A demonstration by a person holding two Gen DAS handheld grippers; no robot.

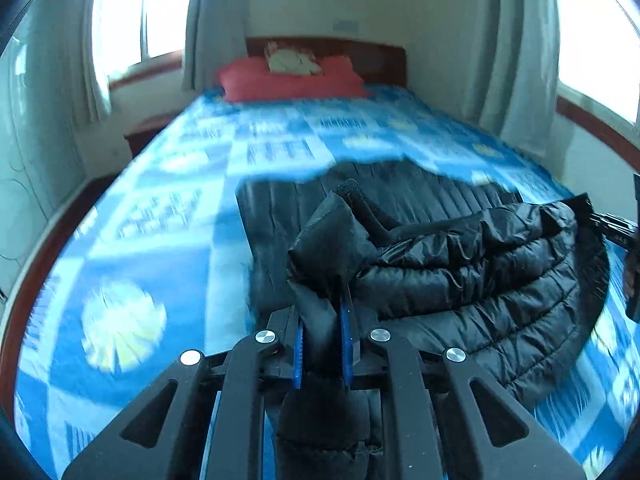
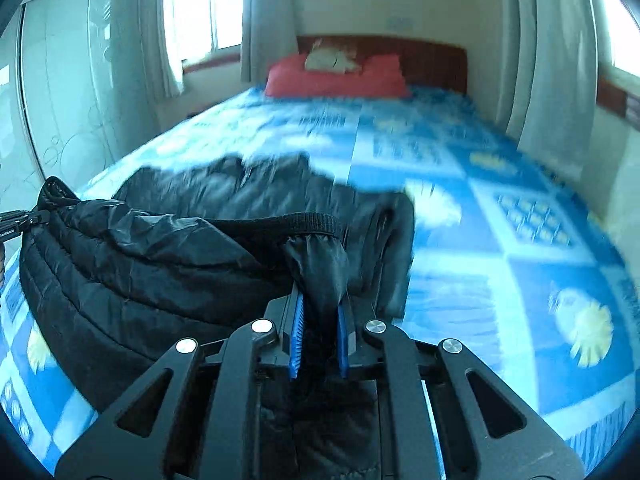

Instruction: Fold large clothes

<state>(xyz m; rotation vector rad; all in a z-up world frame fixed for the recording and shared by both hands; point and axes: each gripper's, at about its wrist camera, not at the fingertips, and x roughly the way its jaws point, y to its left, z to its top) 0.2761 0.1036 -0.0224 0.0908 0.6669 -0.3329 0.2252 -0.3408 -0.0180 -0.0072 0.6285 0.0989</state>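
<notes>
A black quilted puffer jacket (image 1: 460, 264) lies spread on the bed's blue patterned cover (image 1: 140, 208). My left gripper (image 1: 323, 312) is shut on a bunched corner of the jacket, the fabric pinched between its blue pads and raised off the bed. In the right wrist view the same jacket (image 2: 160, 264) fills the left half. My right gripper (image 2: 320, 308) is shut on a gathered fold of it just under a ribbed elastic cuff (image 2: 308, 222). Each gripper's tip shows at the far edge of the other view, the right gripper (image 1: 616, 228) and the left gripper (image 2: 20, 222).
A red pillow (image 1: 292, 80) with a pale folded cloth (image 1: 292, 60) on it lies against the wooden headboard (image 1: 376, 56). Curtained windows flank the bed. A white wardrobe (image 2: 72, 92) stands to the left. The wooden bed frame edge (image 1: 36, 264) runs along the left side.
</notes>
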